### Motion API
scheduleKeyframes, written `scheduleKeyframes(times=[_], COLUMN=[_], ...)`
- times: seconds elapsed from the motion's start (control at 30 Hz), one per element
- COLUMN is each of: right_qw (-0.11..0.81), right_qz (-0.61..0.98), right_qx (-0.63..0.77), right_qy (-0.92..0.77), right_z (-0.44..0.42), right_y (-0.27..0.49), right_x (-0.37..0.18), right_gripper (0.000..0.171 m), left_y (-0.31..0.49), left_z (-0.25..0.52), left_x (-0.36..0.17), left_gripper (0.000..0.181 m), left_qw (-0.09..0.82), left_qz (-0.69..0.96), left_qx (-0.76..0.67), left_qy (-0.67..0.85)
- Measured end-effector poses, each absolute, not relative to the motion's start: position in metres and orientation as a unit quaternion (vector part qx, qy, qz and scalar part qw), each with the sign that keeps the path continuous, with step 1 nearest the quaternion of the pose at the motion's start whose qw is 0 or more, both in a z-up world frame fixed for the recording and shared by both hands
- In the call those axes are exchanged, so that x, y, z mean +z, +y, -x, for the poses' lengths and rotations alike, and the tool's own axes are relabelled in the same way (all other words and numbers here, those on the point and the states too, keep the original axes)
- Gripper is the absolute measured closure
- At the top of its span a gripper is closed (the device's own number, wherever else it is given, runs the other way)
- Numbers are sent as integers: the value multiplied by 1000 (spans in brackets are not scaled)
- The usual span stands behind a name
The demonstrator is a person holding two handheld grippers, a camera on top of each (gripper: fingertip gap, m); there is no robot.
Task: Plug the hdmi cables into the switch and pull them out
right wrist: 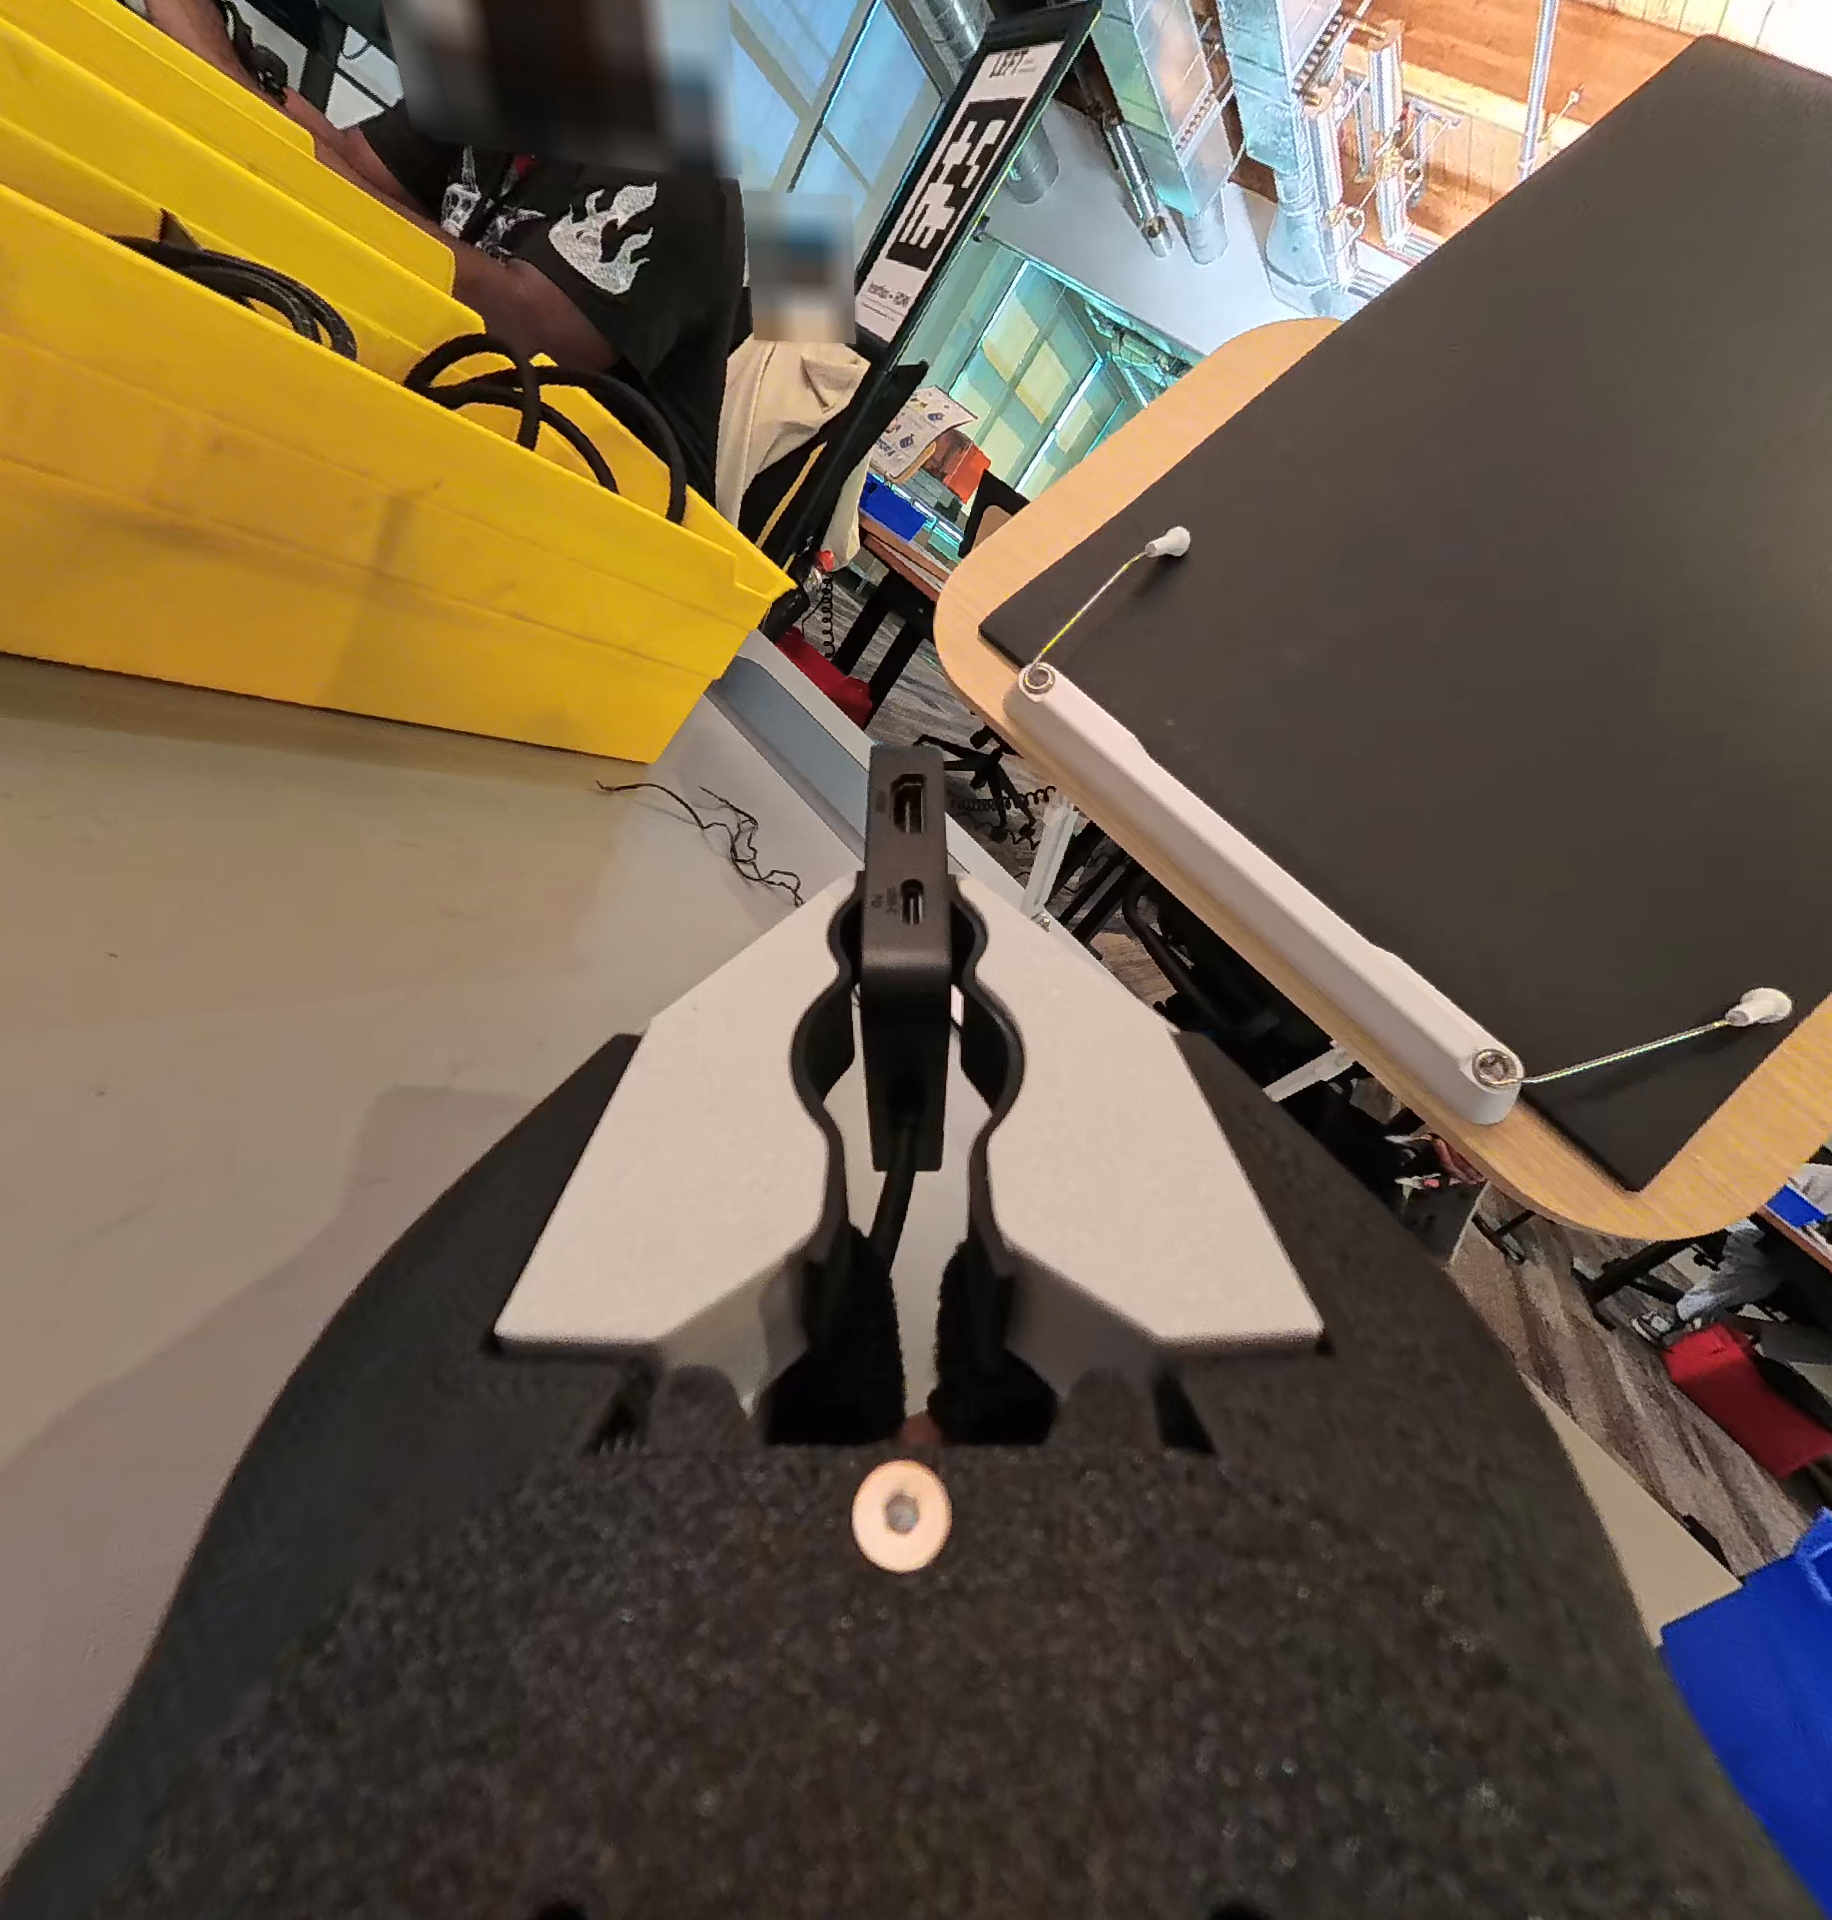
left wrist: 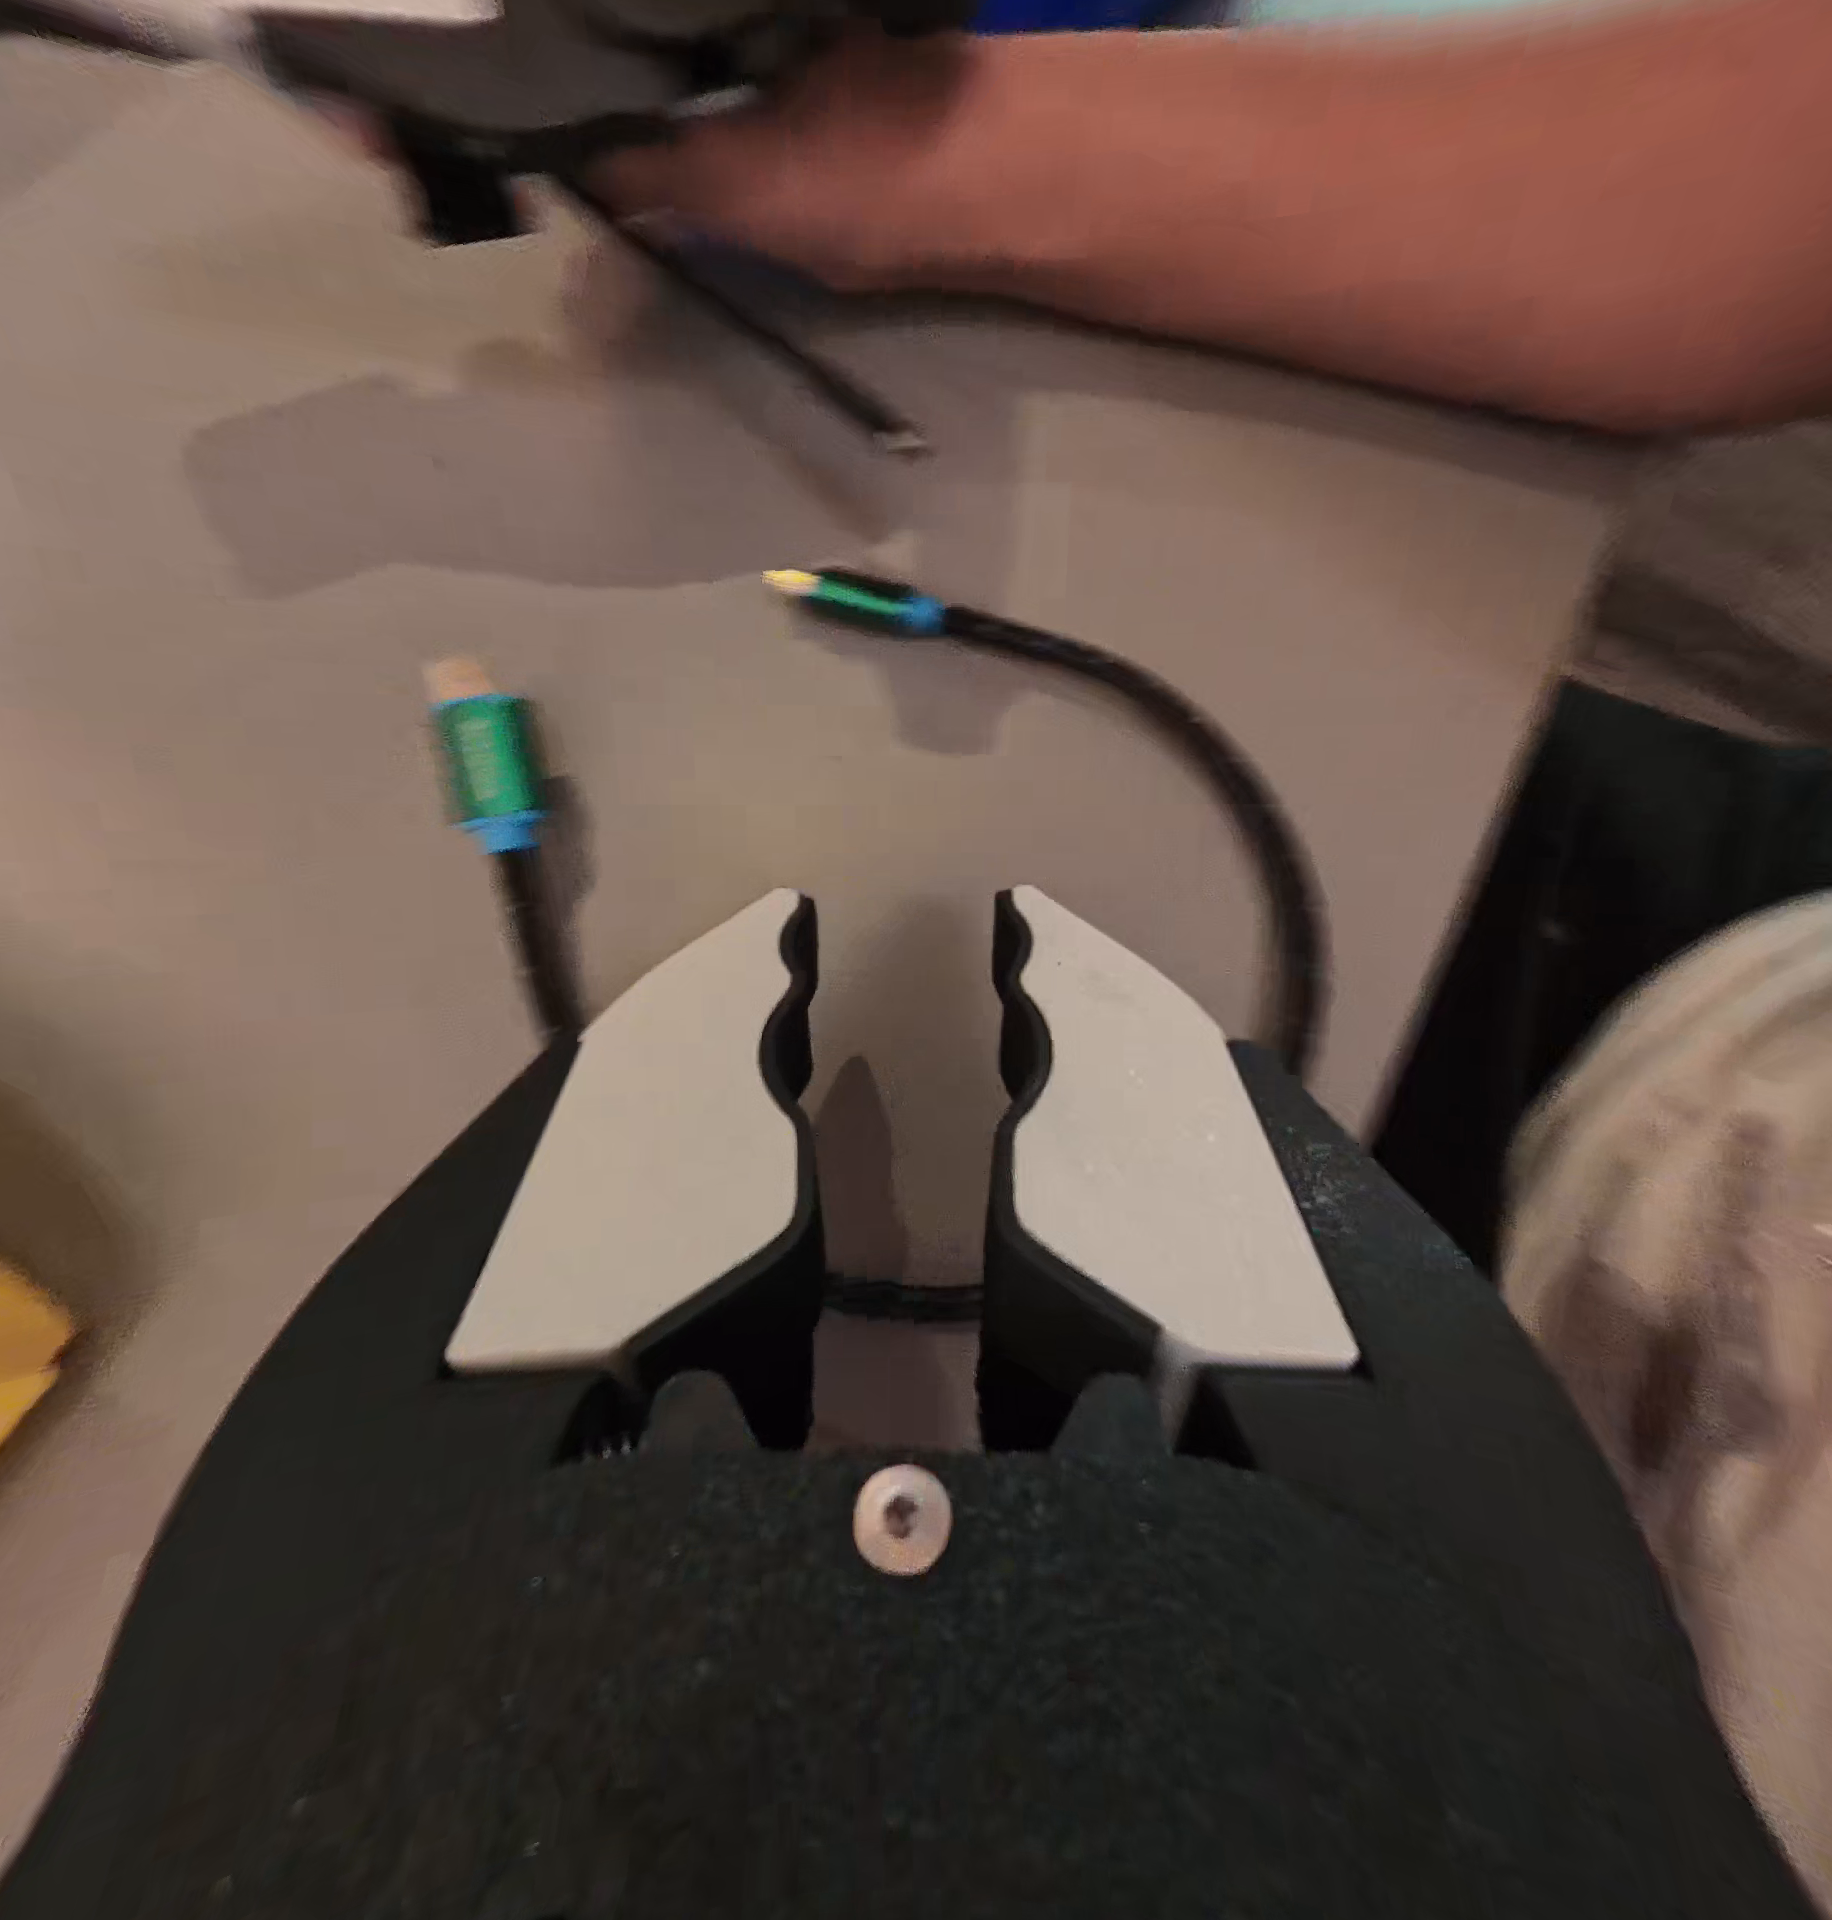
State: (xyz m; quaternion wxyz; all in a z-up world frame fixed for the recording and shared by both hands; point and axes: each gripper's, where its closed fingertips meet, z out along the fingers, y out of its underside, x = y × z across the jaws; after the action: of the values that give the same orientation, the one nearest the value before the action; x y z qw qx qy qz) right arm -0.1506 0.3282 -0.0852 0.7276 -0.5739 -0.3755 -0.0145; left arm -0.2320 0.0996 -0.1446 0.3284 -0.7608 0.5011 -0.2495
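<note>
Holding the switch (right wrist: 907, 966) in my right gripper (right wrist: 904, 914), I have it pinched on edge between the two fingers, lifted off the table (right wrist: 268, 1039), with its narrow port face turned away from me and its own short lead trailing back down between the jaws. My left gripper (left wrist: 904, 914) stands partly open and carries nothing; it hangs over the grey table with both loose plugs ahead of it. The nearer plug (left wrist: 483, 758) lies ahead and to the left of my left fingertips, its long axis running almost straight away from me, metal tip at the far end, blue collar and braided cable toward me. The farther plug (left wrist: 870, 601) lies just past the fingertips and close to centre, but it lies crosswise, tip pointing left, its cable (left wrist: 1234, 769) curling round to the right and back under the tool. In the left wrist view the switch end shows only as a blur at the top, beside my right forearm (left wrist: 1307, 249), so I cannot tell how far off it is. I judge the left-hand plug the easier take: its axis already lines up with my fingers, and the left gripper is the free one.
</note>
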Motion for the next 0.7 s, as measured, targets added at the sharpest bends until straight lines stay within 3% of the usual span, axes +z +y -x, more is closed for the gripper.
scheduleKeyframes(times=[0.17, 0.37, 0.4, 0.43, 0.47, 0.6, 0.7], right_qw=[727, 725, 725, 725, 725, 725, 726], right_qz=[572, 571, 572, 571, 571, 571, 573], right_qx=[-17, -16, -16, -16, -16, -14, -11], right_qy=[-379, -383, -384, -385, -385, -384, -380], right_z=[152, 153, 153, 154, 154, 153, 153], right_y=[328, 327, 327, 328, 328, 327, 328], right_x=[-85, -87, -87, -87, -87, -87, -86], right_gripper=[159, 159, 159, 158, 158, 159, 159], left_y=[163, 179, 180, 181, 184, 204, 228], left_z=[263, 253, 251, 250, 249, 260, 285], left_x=[-173, -187, -189, -190, -188, -149, -66], left_gripper=[141, 143, 151, 174, 175, 175, 175], left_qw=[337, 313, 307, 306, 313, 370, 489], left_qz=[810, 815, 815, 814, 813, 807, 772], left_qx=[-151, -141, -142, -138, -134, -116, -25], left_qy=[455, 466, 470, 474, 472, 445, 406])
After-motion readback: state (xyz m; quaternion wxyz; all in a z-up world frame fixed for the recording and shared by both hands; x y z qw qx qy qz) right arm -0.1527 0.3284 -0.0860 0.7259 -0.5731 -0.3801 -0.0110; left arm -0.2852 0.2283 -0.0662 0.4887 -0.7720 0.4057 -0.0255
